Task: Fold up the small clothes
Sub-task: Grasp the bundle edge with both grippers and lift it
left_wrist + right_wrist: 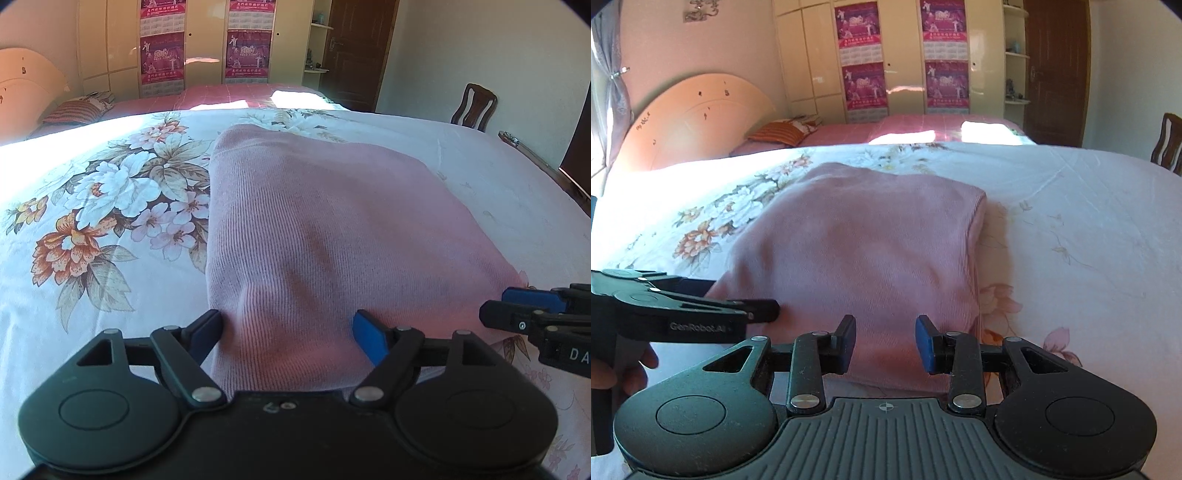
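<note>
Sweater (325, 229) folded pink, flat on flowered sheet (110, 206), centre | left view: left gripper (288, 332) spread, near hem between jaws, unpinched; right gripper (532, 306) at 3 o'clock | right view: right gripper (885, 343) part-open over near edge, holding nothing | step: releasing fold; next needs smoothing or another fold

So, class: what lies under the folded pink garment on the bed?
The pink garment rests on a white floral bedsheet, whose flowers show around its edges. The sheet directly beneath, and any inner folded layers, are covered and cannot be seen.
</note>
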`<control>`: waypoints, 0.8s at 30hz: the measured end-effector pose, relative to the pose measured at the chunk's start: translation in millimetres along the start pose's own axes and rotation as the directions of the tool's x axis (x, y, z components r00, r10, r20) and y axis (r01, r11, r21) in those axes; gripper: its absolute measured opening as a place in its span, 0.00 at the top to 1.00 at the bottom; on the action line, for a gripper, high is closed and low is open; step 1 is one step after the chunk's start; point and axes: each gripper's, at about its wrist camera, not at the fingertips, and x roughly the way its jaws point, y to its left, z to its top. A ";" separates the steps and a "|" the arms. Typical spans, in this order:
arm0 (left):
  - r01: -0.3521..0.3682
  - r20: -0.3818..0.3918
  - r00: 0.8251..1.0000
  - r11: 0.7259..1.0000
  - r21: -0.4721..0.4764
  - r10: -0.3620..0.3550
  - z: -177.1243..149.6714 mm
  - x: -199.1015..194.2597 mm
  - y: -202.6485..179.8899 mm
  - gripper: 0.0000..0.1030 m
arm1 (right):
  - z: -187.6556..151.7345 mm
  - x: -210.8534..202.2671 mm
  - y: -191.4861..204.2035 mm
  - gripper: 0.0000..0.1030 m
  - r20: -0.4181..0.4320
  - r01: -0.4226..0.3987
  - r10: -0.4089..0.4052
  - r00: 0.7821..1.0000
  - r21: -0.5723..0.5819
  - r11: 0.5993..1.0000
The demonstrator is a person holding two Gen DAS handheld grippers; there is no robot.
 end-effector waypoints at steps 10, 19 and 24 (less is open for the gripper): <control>0.059 -0.012 0.998 0.993 -0.098 -0.060 13.8 -10.2 22.4 0.17 | 3.1 -14.8 -20.9 0.65 -0.010 -0.049 0.050 0.999 0.041 0.998; 0.066 -0.010 0.997 0.966 -0.251 -0.071 57.2 17.1 51.5 0.11 | 52.4 21.8 -57.9 0.27 -0.002 -0.119 0.123 0.992 0.229 0.966; 0.151 -0.033 0.985 0.932 -0.331 -0.171 66.0 49.4 64.7 0.16 | 68.9 50.6 -78.7 0.19 -0.012 -0.161 0.172 0.985 0.286 0.944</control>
